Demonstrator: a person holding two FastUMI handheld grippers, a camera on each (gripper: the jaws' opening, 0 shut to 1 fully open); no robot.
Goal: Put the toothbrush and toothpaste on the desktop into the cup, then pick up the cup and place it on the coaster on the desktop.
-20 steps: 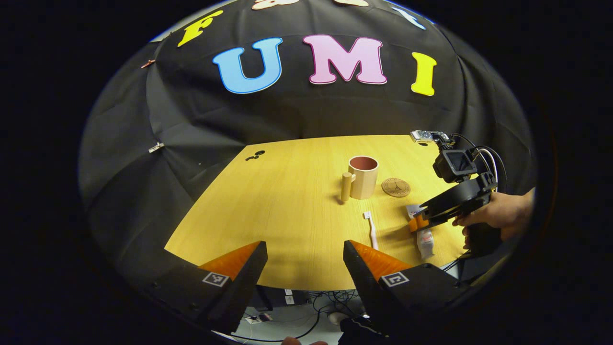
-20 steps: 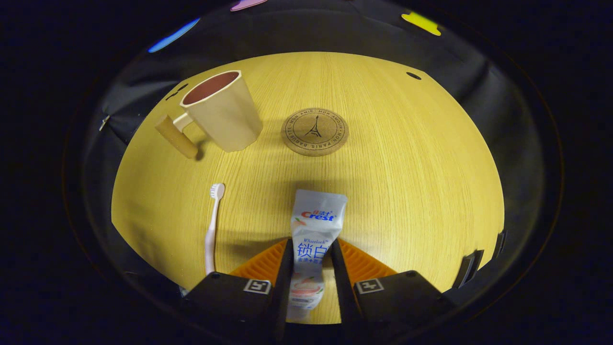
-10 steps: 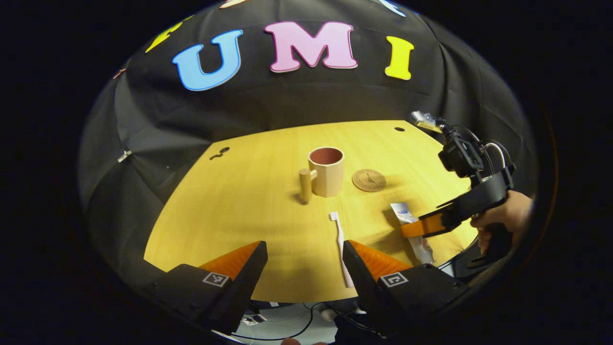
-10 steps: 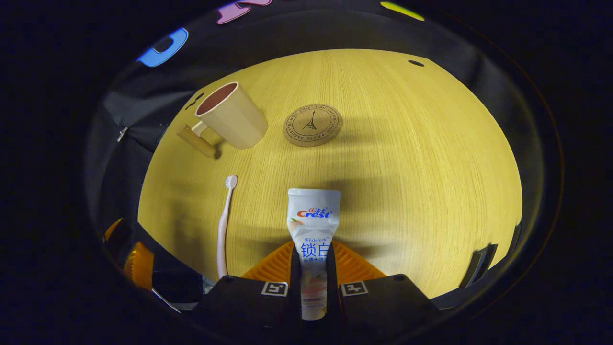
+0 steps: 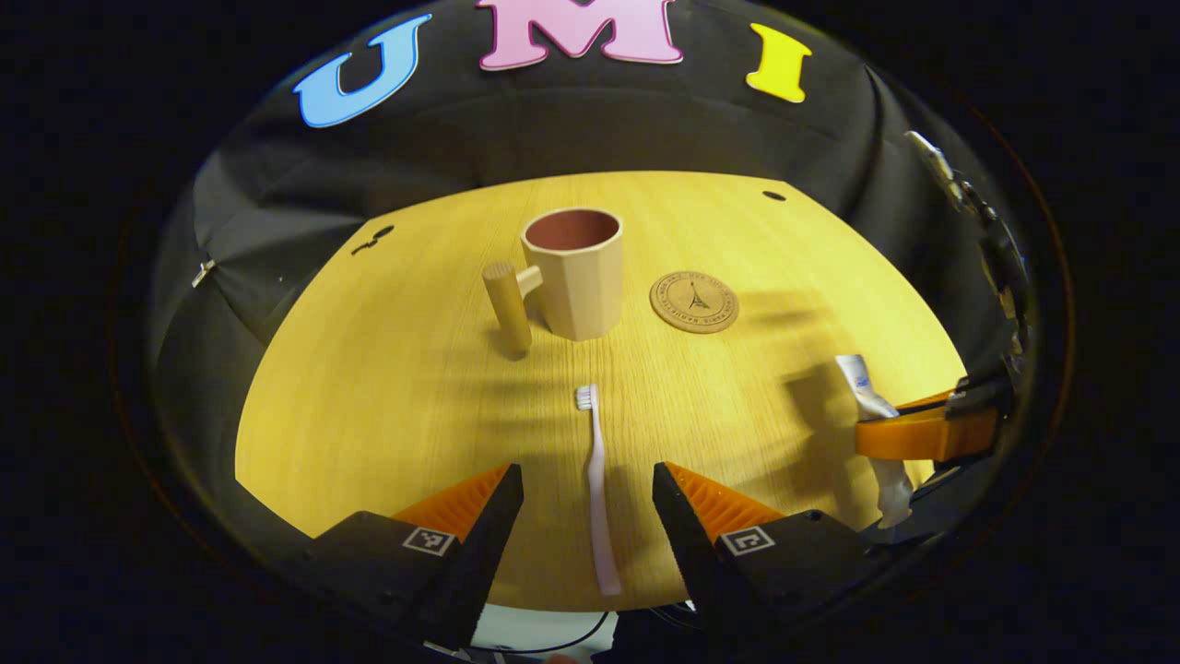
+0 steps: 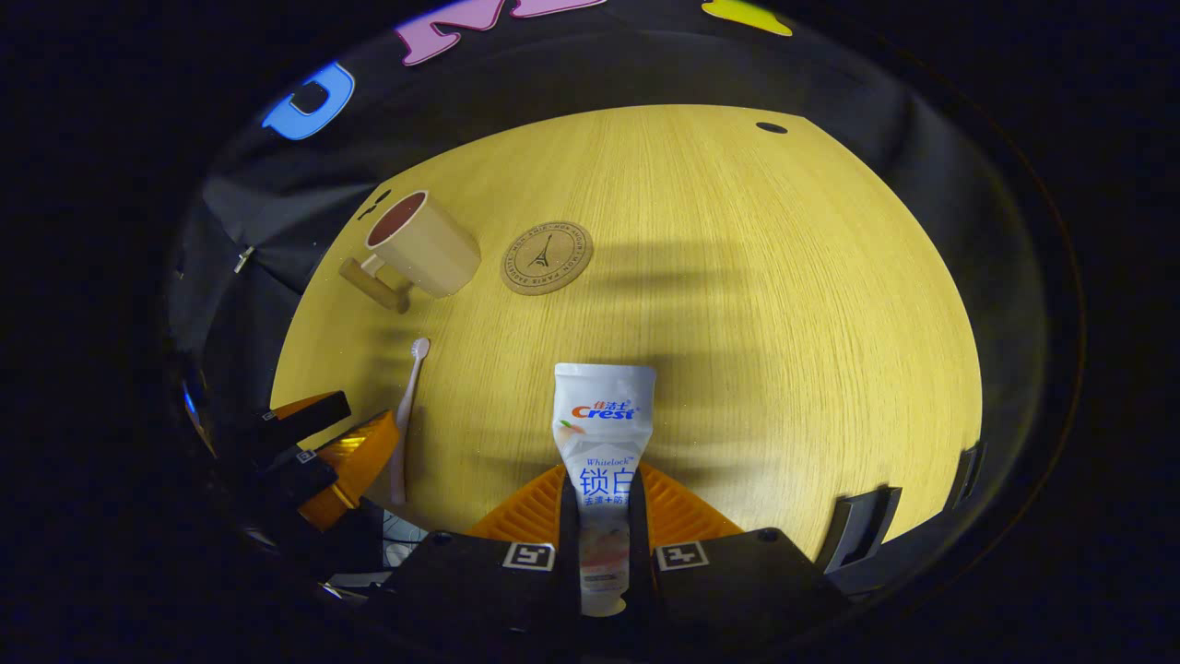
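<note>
Surface: wood-grain desktop [image 5: 387, 387], yellowish laminate with fine straight grain and a curved near edge; black cloth wall behind it. Small dark round hole [image 5: 773, 195] near the far edge.
Left gripper [image 5: 588, 498]: fingers spread apart, holding nothing. Ribbed wedge-shaped pads, square marker tags on the housings. Sits at the near edge of the desktop.
Toothbrush [image 5: 597, 489]: slim pale pink plastic, lying flat on the desktop, bristle head pointing away toward the cup. Its handle runs through the gap between the left gripper's fingers; can't tell whether either finger touches it. In the right gripper view it lies just beside the left gripper [image 6: 355, 461].
Right gripper [image 6: 604, 503]: clamped on the toothpaste, both ribbed pads pressing the tube's lower body. In the left gripper view it comes in from the right edge [image 5: 922, 433], the tube hanging across its fingers.
Toothpaste [image 6: 604, 433]: soft white printed tube, flat crimped end pointing away from the camera, cap end down between the housings. Looks raised off the desktop, with its shadow on the wood beyond it.
Coaster [image 5: 693, 302]: thin round cork-like disc with a dark printed ring and tower motif, flat on the desktop, just right of the cup, not touching it.
Cup [image 5: 573, 273]: beige faceted mug, matte, reddish-brown inside, upright. Cylindrical wooden peg handle on its left side.
</note>
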